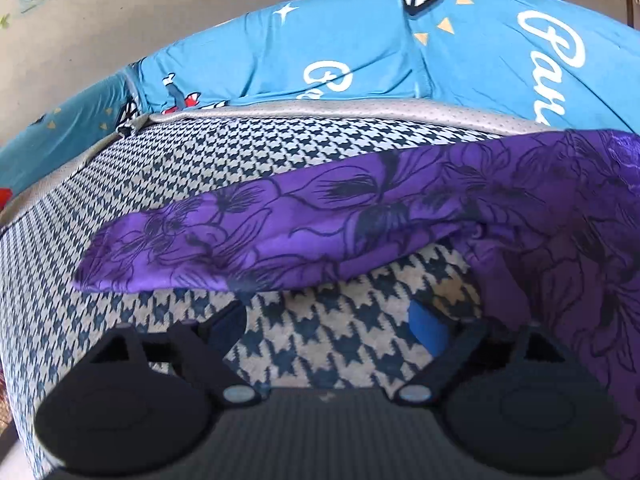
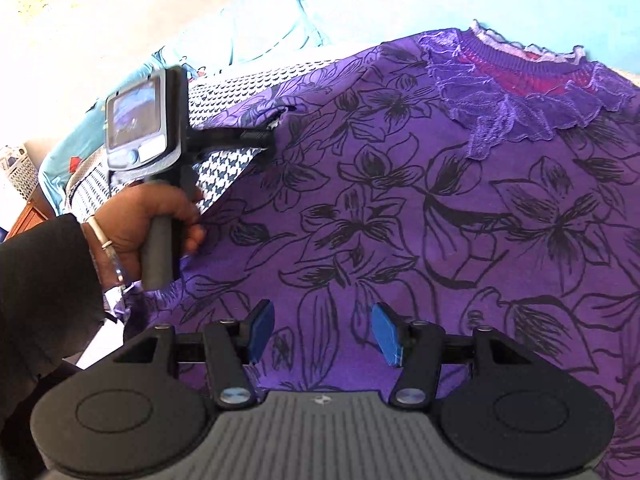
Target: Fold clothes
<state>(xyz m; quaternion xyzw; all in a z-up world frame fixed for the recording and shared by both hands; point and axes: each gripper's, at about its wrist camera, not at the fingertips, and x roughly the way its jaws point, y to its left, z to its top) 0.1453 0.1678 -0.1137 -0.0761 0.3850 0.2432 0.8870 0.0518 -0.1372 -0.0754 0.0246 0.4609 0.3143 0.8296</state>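
A purple top with black flower outlines [image 2: 400,200] lies spread flat, its lace collar [image 2: 520,92] at the far side. My right gripper [image 2: 324,334] hovers open over the top's lower part, with the blue pads apart and nothing between them. One sleeve [image 1: 280,232] lies across the left wrist view, just beyond my left gripper [image 1: 328,332], which is open with its fingers wide over the houndstooth surface [image 1: 180,160]. In the right wrist view the left gripper [image 2: 268,140] reaches the garment's left edge near the armpit, held by a hand [image 2: 148,216].
The houndstooth pad has a grey border and rests on a blue printed bedsheet [image 1: 360,48]. A pale wall rises behind. At the far left stand a white laundry basket [image 2: 16,172] and wooden furniture [image 2: 28,216]. A dark sleeve [image 2: 44,280] fills the lower left.
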